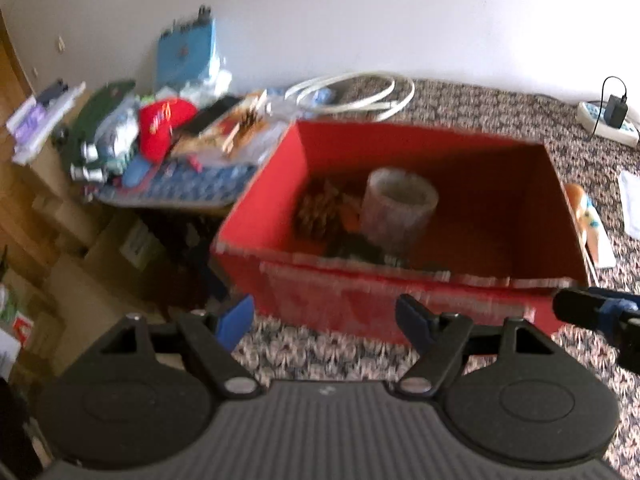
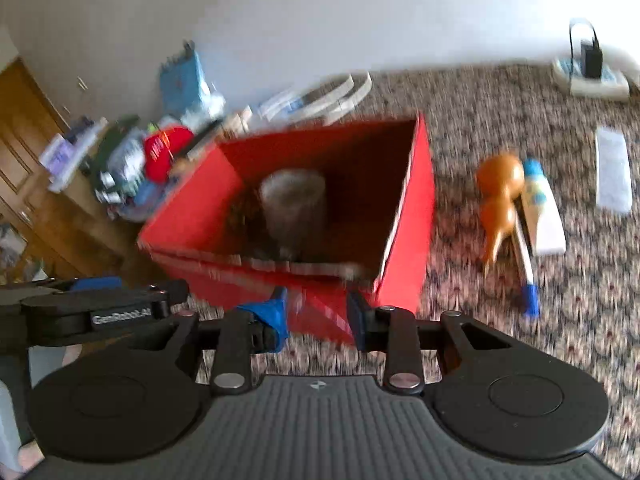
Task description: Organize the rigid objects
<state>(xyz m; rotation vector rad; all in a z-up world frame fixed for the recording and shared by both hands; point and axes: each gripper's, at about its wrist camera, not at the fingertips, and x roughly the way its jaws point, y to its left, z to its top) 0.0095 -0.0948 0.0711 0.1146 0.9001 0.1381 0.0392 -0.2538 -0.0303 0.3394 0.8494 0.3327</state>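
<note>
A red cardboard box (image 1: 400, 300) stands open on the patterned carpet. Inside it are a pale translucent cylinder (image 1: 398, 204), a brown pine cone (image 1: 320, 208) and some dark items. My left gripper (image 1: 324, 320) hovers just before the box's near wall, open, with nothing between its blue pads. In the right wrist view the box (image 2: 408, 216) is blurred. My right gripper (image 2: 317, 316) is at its near corner, jaws a little apart and holding nothing. To the right of the box, an orange gourd (image 2: 500, 196), a white tube (image 2: 540, 216) and a blue-capped pen (image 2: 526, 276) lie on the carpet.
A cluttered pile with a red cap (image 1: 164, 128) and a blue case (image 1: 184, 56) sits left of the box, over cardboard boxes (image 1: 120, 248). A coiled white cable (image 1: 352, 96) lies behind it. A power strip (image 2: 588, 76) and a white flat packet (image 2: 612, 168) lie far right.
</note>
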